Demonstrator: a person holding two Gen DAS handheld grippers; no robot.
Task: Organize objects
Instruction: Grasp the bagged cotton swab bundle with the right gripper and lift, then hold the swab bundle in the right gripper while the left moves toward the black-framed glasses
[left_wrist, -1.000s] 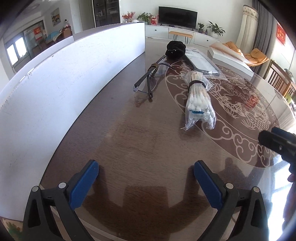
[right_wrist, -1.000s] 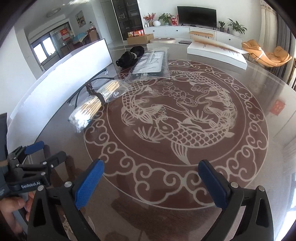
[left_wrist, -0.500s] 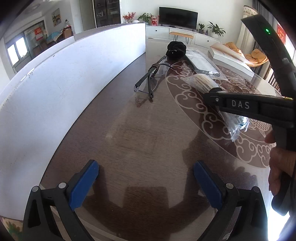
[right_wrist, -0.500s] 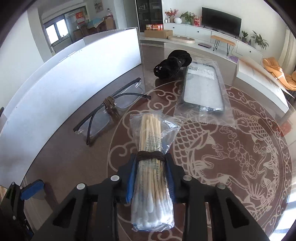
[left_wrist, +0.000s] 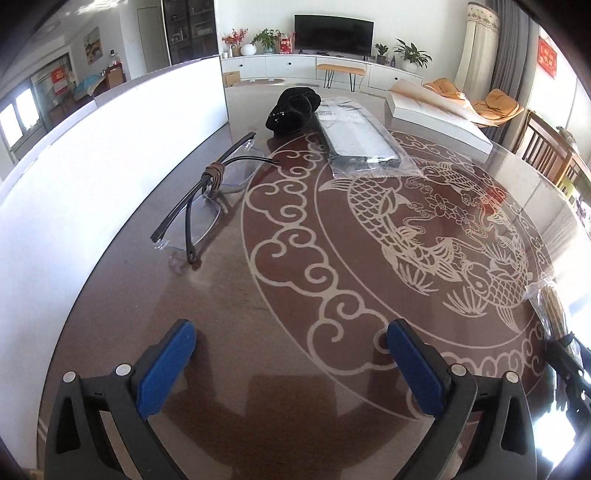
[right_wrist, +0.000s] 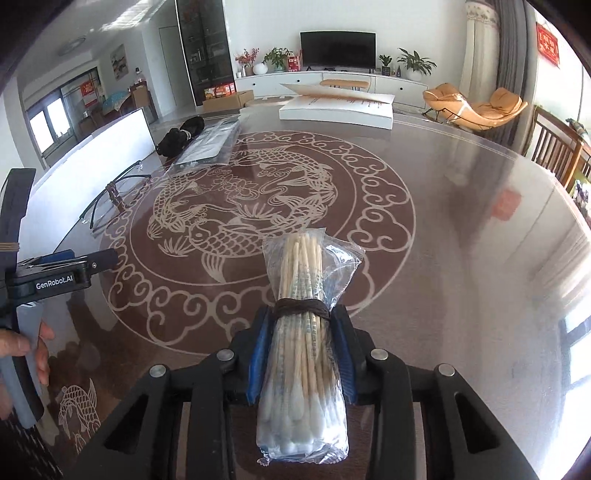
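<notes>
Carrying cotton swab bag (right_wrist: 303, 339), right hand-held gripper (right_wrist: 302, 350) clamped around bundle near its brown tie, lifted above tabletop (right_wrist: 461, 229). Left hand-held gripper (left_wrist: 291, 365) idle, fingers wide apart, empty, low over tabletop. Glasses (left_wrist: 207, 206), black pouch (left_wrist: 293, 110) and flat plastic packet (left_wrist: 360, 142) lie along far left. Advice: keep squeeze gentle, bag level, lower beside other items before releasing.

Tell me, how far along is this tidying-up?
Barely begun, by the look of it. Nothing looks sorted yet. In hand: the right gripper is clamped on the bag of cotton swabs. The left gripper is open. Left: the glasses, black pouch and flat plastic packet lie on the table.
</notes>
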